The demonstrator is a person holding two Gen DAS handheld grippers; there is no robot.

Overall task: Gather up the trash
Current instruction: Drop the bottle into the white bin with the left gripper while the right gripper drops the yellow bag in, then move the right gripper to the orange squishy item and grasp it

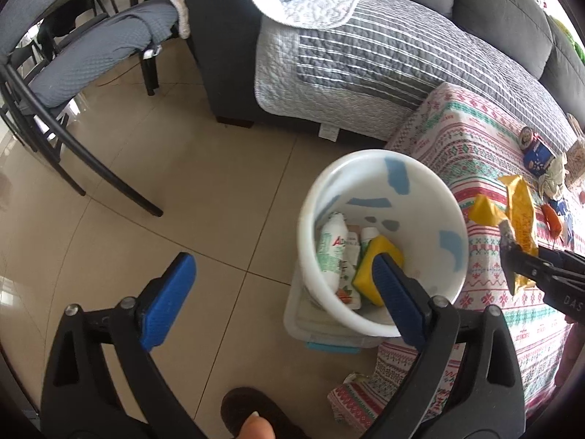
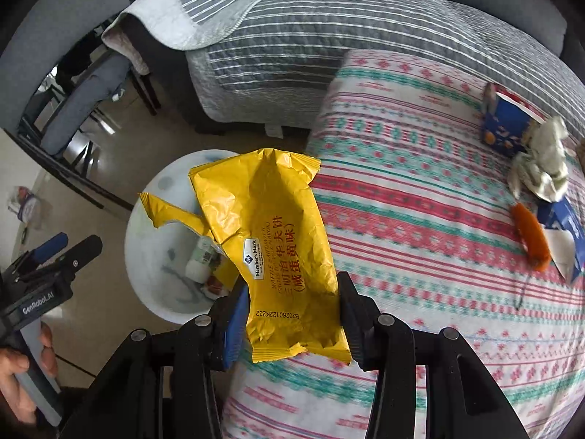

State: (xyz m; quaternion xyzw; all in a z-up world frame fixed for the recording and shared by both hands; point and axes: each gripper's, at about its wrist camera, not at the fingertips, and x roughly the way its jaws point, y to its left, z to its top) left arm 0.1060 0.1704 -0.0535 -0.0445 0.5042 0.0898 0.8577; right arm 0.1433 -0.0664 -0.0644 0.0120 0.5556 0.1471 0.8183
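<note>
Right hand-held gripper (image 2: 292,314) clenched on the yellow wrapper (image 2: 270,241), held above the table (image 2: 438,183) edge, the white bin (image 2: 153,226) ahead-left. Left hand-held gripper (image 1: 281,292) released, empty, beside the bin. Risk: the light, torn wrapper may catch the rim or flutter onto the floor (image 1: 164,201) if released short.
</note>
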